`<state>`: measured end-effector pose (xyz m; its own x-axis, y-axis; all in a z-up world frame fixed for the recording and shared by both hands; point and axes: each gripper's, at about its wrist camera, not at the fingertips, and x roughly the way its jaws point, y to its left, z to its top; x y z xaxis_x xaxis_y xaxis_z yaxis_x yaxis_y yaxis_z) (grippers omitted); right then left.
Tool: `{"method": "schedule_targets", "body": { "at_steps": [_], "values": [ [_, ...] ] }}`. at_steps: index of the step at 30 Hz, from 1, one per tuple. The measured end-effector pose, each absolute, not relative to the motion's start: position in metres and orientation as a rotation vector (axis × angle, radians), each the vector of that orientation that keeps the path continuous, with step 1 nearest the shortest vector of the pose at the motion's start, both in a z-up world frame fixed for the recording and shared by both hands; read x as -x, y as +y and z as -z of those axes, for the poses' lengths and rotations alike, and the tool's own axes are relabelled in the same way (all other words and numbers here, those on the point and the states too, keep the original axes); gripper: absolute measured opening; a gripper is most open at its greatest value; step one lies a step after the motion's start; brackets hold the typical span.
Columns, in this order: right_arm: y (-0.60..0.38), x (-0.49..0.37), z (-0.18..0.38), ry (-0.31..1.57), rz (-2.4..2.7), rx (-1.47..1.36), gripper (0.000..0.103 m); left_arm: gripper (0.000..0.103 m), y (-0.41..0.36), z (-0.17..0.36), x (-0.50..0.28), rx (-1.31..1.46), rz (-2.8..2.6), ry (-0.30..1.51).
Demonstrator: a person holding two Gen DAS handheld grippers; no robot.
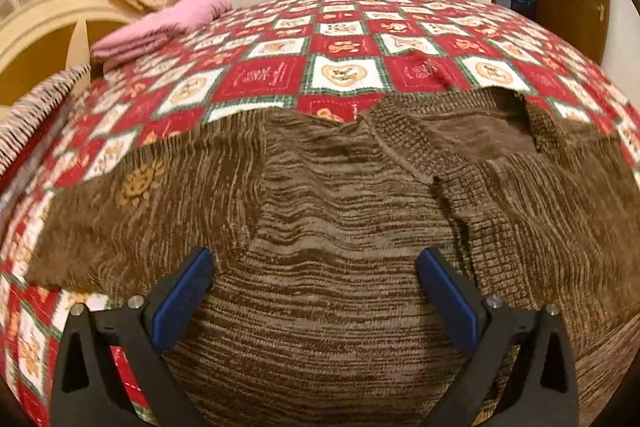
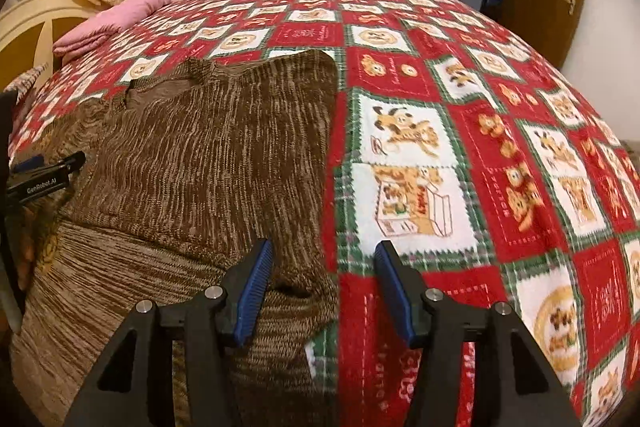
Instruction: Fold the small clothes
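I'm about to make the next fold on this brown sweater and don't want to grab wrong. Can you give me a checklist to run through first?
1. Left gripper open, nothing between its fingers: ok.
2. Right gripper open and empty: ok.
3. Right gripper over the brown sweater edge, one finger above knit, the other above the bedspread: ok.
4. Right side already folded over the body: ok.
5. Left sleeve folded in: not ok, it lies spread out.
6. Pink folded cloth away from the sweater: ok.
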<state>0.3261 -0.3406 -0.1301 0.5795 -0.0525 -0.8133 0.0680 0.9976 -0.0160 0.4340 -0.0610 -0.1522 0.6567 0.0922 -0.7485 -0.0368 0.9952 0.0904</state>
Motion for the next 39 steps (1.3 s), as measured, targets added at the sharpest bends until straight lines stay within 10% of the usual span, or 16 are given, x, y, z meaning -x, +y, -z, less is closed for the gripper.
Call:
{"method": "schedule_targets", "body": {
  "at_steps": [26,39],
  "values": [
    [-0.207,-0.365,0.143,0.845,-0.048,0.138,0.068,0.102,0.2,0.142,-0.325,0.416,-0.289,0.866],
    [-0.209,-0.36,0.144,0.832,-0.033,0.132,0.073,0.077,0.246,0.167,-0.363,0.918,-0.196,0.75]
  ]
}}
